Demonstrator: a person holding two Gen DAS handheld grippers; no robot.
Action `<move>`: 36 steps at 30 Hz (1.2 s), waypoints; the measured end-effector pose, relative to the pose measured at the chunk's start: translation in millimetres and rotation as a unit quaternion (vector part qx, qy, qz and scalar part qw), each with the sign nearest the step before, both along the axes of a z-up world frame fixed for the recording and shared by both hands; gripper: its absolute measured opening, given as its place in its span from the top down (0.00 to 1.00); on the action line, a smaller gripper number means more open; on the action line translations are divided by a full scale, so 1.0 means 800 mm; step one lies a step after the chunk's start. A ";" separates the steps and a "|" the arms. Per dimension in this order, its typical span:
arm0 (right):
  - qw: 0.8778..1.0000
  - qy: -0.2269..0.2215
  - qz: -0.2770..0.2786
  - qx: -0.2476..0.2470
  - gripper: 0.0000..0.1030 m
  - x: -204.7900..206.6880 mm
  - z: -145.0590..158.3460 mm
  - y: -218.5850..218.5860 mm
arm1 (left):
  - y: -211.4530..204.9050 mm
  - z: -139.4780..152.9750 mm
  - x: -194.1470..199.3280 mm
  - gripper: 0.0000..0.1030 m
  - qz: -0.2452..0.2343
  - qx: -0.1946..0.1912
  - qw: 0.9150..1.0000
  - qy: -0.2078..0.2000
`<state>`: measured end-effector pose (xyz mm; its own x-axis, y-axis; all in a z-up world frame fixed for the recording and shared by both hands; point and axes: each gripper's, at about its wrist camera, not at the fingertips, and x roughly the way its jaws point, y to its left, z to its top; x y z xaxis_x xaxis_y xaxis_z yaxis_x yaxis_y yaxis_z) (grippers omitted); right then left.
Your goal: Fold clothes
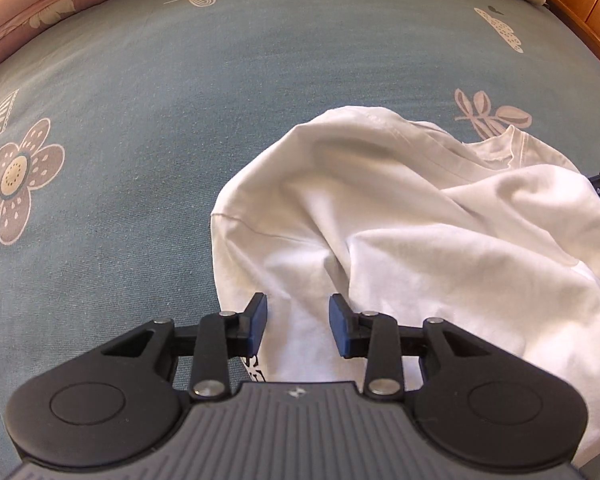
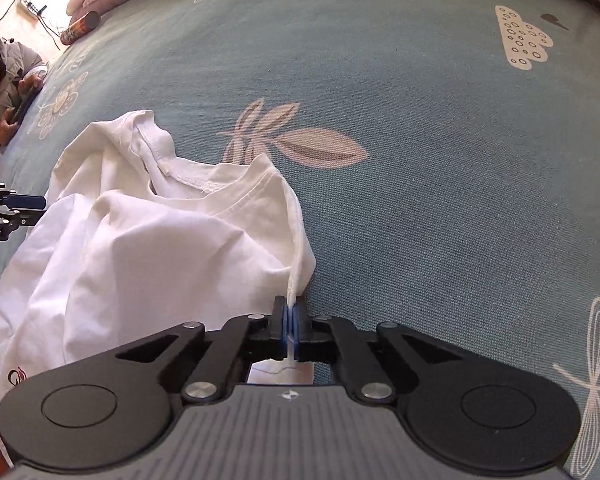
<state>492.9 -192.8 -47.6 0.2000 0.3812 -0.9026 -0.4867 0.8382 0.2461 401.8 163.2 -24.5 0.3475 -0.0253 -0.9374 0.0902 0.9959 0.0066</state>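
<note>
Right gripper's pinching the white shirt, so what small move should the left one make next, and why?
Probably close the left gripper on the crumpled white cotton T-shirt: its blue pads are apart with fabric between them, while the right gripper already pinches an edge.

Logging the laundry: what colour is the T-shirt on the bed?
White T-shirt, small print near its hem; the right wrist view shows it best.

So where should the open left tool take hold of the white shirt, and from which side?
On the shirt's near left edge, the flat hem strip lying between the left tool's pads. Come down from above: there the cloth lies thin and flat on the bed, unlike the bunched middle. The right tool already pinches the opposite edge.
</note>
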 end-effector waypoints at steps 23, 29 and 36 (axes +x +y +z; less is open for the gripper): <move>0.977 -0.159 0.017 -0.139 0.85 0.042 0.021 0.042 | 0.019 -0.002 -0.058 0.34 0.031 -0.031 0.999 -0.004; 0.992 -0.104 -0.036 -0.060 0.76 -0.025 0.043 0.012 | 0.033 -0.014 -0.087 0.37 0.091 -0.076 0.992 0.036; 0.994 -0.024 -0.101 -0.019 0.74 -0.108 0.036 0.003 | 0.042 -0.014 -0.122 0.38 0.135 -0.113 0.983 0.048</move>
<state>406.4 -190.3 -19.1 0.3120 0.2955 -0.9030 -0.3181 0.9280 0.1938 303.8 196.9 -35.4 0.2803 -0.1559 -0.9472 -0.1878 0.9588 -0.2134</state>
